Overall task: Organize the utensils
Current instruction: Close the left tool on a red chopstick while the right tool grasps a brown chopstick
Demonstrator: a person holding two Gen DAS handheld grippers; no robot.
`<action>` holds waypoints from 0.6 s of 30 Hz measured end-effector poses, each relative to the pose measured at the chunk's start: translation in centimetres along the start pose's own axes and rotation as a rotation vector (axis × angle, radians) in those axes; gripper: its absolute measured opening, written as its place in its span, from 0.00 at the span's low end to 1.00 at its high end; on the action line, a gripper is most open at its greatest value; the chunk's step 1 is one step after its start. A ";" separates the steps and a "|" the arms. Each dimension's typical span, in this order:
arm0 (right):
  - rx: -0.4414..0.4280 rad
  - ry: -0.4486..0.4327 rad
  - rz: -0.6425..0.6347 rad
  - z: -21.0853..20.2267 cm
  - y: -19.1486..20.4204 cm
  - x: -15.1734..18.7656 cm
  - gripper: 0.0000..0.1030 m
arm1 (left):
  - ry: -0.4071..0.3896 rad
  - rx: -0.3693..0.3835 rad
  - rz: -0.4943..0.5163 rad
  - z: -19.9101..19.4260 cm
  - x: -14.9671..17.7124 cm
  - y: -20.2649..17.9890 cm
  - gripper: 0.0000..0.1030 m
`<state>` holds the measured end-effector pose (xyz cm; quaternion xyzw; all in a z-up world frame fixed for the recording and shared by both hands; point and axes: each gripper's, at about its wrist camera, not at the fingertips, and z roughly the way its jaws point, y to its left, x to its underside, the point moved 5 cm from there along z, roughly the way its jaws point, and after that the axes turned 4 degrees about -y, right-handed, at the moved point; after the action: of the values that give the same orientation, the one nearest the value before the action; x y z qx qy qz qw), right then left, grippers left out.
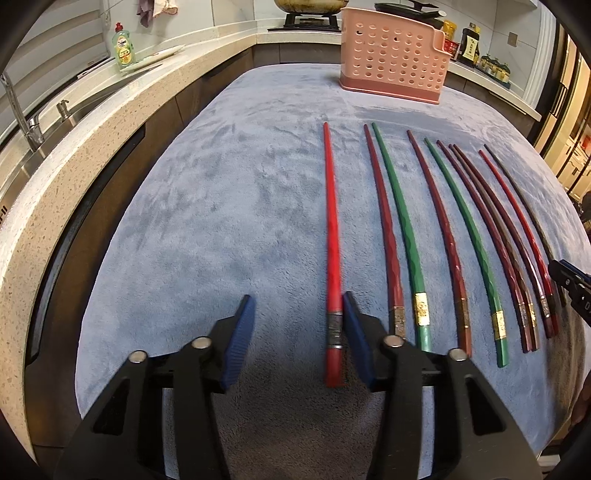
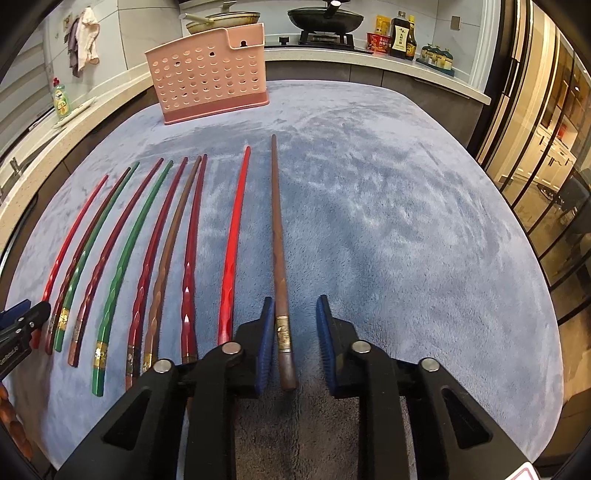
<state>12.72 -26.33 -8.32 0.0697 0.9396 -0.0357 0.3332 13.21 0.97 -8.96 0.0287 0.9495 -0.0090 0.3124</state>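
Several chopsticks lie side by side on a blue-grey cloth [image 1: 221, 221]. In the left wrist view my left gripper [image 1: 298, 304] is open, low over the cloth, with the leftmost red chopstick [image 1: 332, 240] between its fingers, close to the right pad. In the right wrist view my right gripper [image 2: 294, 306] is open around the thick end of the rightmost brown chopstick [image 2: 277, 240], which lies against the left pad. A pink perforated holder [image 1: 395, 59] stands at the far end of the cloth; it also shows in the right wrist view [image 2: 210, 77].
Green, dark red and red chopsticks [image 1: 402, 229] fill the row between the two grippers. A stone counter with sink and tap [image 1: 33, 125] and a dish soap bottle [image 1: 123, 46] runs along the left. Pans and sauce bottles [image 2: 402, 35] stand at the back.
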 end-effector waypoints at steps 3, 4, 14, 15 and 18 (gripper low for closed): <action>-0.010 0.005 0.004 -0.2 0.0 0.1 0.08 | 0.000 0.011 -0.006 -0.2 0.1 0.0 0.30; -0.011 0.006 0.003 -0.3 0.0 0.1 0.08 | 0.001 0.019 -0.010 -0.3 0.1 0.1 0.24; -0.011 -0.015 0.000 -2.2 -0.3 0.4 0.07 | 0.004 0.067 -0.024 -1.4 0.5 0.2 0.08; -0.011 -0.020 0.000 -2.5 -0.3 0.4 0.07 | 0.002 0.067 -0.023 -1.7 0.5 0.2 0.08; -0.011 -0.043 0.002 -3.7 -0.7 0.0 0.07 | -0.013 0.067 -0.021 -2.7 0.3 0.3 0.08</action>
<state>10.31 -26.58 -5.43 0.0680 0.9324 -0.0315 0.3536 11.44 1.33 -6.99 0.0289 0.9468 -0.0443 0.3174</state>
